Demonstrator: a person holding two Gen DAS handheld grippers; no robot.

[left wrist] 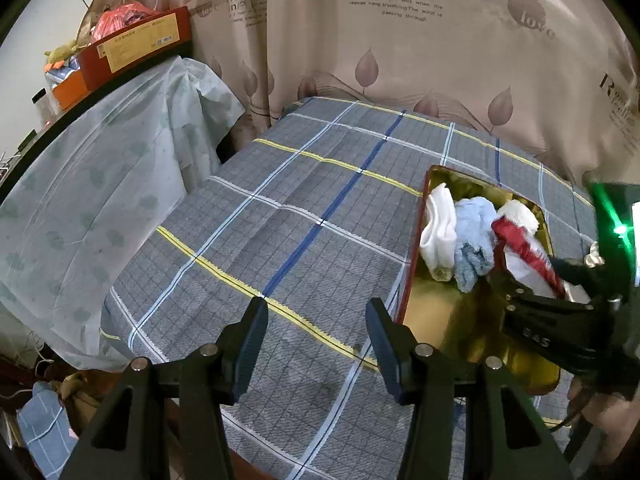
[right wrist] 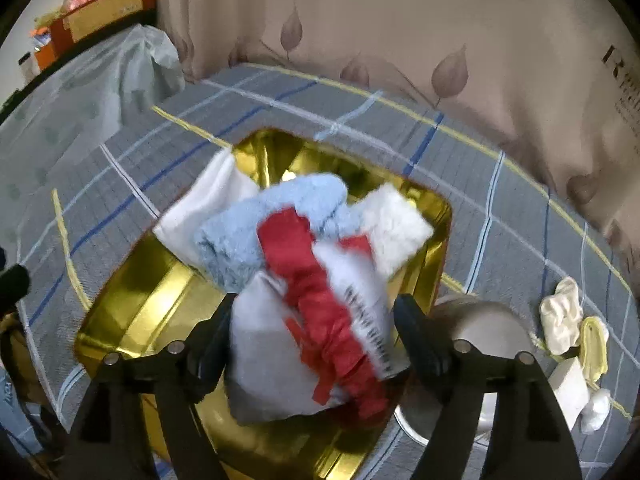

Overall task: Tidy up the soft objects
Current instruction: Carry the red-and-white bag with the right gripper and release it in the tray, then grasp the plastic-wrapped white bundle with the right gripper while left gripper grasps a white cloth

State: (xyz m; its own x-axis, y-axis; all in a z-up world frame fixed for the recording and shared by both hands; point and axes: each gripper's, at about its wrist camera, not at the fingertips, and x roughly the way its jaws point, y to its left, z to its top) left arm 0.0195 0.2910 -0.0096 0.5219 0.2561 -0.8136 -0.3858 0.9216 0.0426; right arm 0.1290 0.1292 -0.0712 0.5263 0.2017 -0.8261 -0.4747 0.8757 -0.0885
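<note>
A gold tin tray (left wrist: 440, 320) (right wrist: 140, 292) lies on the checked bedsheet (left wrist: 280, 220). In it sit a white cloth (right wrist: 200, 208), a fluffy light blue cloth (right wrist: 248, 236) and a fluffy white cloth (right wrist: 400, 224). On top lies a red-and-white printed cloth (right wrist: 320, 320) (left wrist: 520, 248). My right gripper (right wrist: 316, 332) hangs over the tray, jaws wide apart, with that cloth loose between them and the pads off it. Left of the tray, my left gripper (left wrist: 316, 332) stands open over bare sheet with nothing in it.
A pale round object (right wrist: 480, 328) and small cream and yellow soft items (right wrist: 564, 320) lie right of the tray. A leaf-print curtain (left wrist: 400, 60) closes the far side. Furniture under a plastic sheet (left wrist: 100, 180) carries a red box (left wrist: 136, 44) at the left.
</note>
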